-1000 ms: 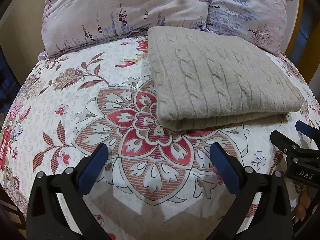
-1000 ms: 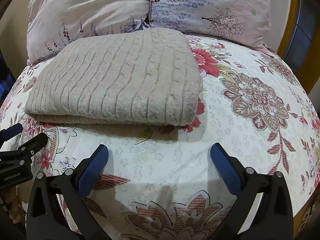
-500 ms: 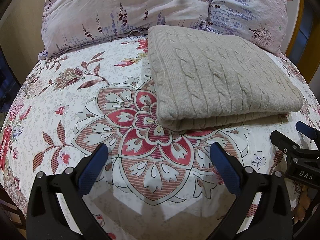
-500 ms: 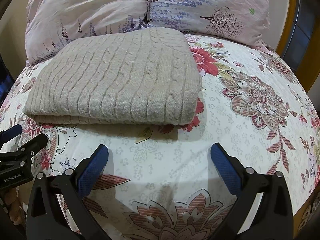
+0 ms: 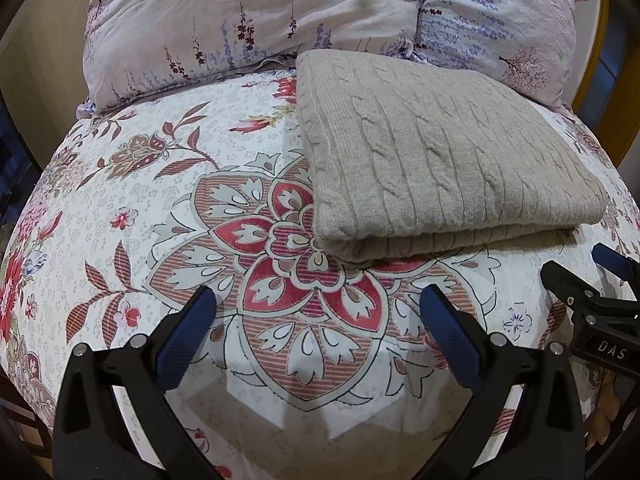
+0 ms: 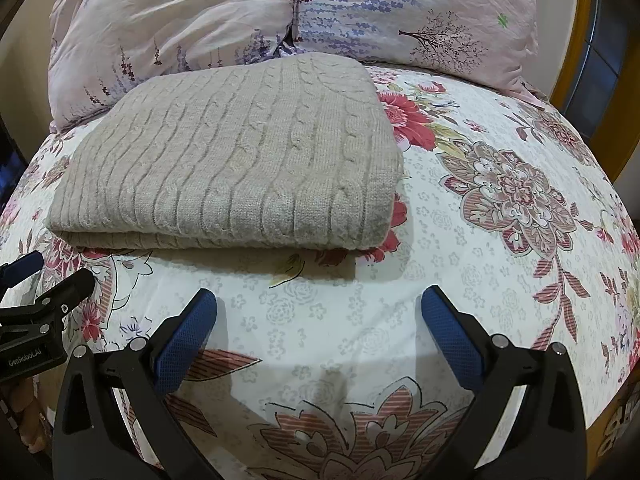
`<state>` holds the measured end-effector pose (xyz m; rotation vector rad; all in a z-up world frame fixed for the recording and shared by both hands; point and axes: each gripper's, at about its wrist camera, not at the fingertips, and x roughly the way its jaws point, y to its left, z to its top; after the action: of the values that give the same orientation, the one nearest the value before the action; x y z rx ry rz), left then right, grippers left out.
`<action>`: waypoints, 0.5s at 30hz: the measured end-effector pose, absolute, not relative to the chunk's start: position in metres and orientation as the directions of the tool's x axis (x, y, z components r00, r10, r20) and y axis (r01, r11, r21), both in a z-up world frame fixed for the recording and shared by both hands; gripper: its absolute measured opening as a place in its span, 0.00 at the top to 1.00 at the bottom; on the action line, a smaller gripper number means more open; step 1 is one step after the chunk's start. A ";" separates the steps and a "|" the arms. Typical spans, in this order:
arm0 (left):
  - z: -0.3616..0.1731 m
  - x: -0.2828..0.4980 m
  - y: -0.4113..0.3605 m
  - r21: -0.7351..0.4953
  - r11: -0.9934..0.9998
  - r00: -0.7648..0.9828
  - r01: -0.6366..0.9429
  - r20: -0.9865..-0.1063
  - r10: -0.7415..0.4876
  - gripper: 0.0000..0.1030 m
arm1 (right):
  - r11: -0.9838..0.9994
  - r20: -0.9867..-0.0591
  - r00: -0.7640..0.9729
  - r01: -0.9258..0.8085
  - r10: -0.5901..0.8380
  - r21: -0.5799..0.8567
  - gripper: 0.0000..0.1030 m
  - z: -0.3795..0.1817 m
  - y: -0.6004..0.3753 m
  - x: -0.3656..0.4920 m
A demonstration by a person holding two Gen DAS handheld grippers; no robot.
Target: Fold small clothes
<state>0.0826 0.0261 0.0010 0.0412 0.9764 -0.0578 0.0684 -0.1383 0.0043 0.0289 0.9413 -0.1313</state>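
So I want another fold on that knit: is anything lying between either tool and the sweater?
Nothing visible. Only bare floral bedsheet separates the open left tool and open right tool from the folded beige sweater. The pillows sit behind it.

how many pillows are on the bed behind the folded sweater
2. The left pillow and the right pillow lie side by side along the head of the bed, meeting just behind the folded sweater. Anything behind them is hidden.
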 end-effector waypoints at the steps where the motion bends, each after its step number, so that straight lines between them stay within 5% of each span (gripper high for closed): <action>1: 0.001 0.083 0.026 0.009 0.998 0.559 0.068 -0.829 -0.030 0.02 | 0.992 -0.808 0.581 0.125 -0.100 -0.033 0.01 0.004 -0.138 0.068; 15: 0.000 0.083 0.027 0.008 0.998 0.553 0.066 -0.833 -0.030 0.02 | 0.992 -0.807 0.582 0.122 -0.098 -0.033 0.01 0.005 -0.139 0.068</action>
<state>0.0832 0.0272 -0.0002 0.0403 0.9835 -0.0567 0.0681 -0.1389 0.0045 0.0275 0.9408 -0.1286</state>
